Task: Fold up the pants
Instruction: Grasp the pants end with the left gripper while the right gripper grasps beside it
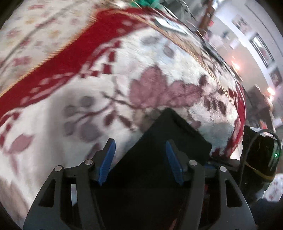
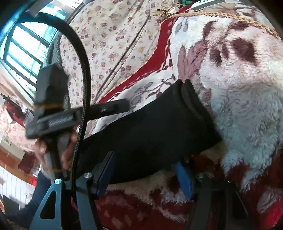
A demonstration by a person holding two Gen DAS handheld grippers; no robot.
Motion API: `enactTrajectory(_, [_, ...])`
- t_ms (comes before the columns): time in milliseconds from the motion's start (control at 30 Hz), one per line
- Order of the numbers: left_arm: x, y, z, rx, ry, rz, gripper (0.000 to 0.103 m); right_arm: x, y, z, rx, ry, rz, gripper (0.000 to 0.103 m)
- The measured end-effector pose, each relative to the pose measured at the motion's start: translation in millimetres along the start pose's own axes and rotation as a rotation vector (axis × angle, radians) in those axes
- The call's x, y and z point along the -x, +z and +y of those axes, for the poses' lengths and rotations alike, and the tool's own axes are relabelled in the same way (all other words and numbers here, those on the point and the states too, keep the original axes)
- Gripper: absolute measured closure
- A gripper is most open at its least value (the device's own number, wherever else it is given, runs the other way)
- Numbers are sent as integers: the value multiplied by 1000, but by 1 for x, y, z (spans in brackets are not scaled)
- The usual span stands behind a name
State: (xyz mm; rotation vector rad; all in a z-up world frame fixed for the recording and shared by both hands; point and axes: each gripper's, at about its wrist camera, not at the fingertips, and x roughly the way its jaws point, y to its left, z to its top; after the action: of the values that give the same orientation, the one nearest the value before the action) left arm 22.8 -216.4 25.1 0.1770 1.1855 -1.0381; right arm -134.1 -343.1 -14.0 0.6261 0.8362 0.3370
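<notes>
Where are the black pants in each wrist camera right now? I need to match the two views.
Left wrist: the black pants sit bottom centre, running up between the left gripper's open fingers.
Right wrist: the pants cross the centre, folded end toward upper right, just above the right gripper.
Shared landmark: the blanket's red border.

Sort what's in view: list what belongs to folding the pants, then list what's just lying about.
Belongs to the job:
black pants
left gripper, open
right gripper, open

Lying about:
fleece floral blanket
flowered sheet
white flat device at the far blanket edge
</notes>
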Motion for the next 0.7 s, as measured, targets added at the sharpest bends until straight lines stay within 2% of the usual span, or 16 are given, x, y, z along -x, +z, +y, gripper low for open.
enactTrajectory(233, [-43, 24, -14, -143, -85, 134, 43, -2, -2, -1, 12, -13, -26, 39])
enactTrajectory(367, [-53, 37, -14, -166, -131, 173, 39, -7, -2, 0, 7, -38, -39, 39])
enactTrajectory(500, [-64, 43, -16, -225, -139, 207, 39, -10, -4, 4, 28, -58, -64, 41])
enactTrajectory(600, [-65, 42, -20, -266, -129, 203, 40, -16, 0, -2, -8, -43, -59, 65])
enactTrajectory(633, [-65, 41, -24, -279, -129, 194, 46, -15, 1, -5, -21, -34, -68, 74])
enactTrajectory(700, [-64, 39, -29, -300, -144, 168, 64, -14, 3, -7, -37, -8, -81, 79])
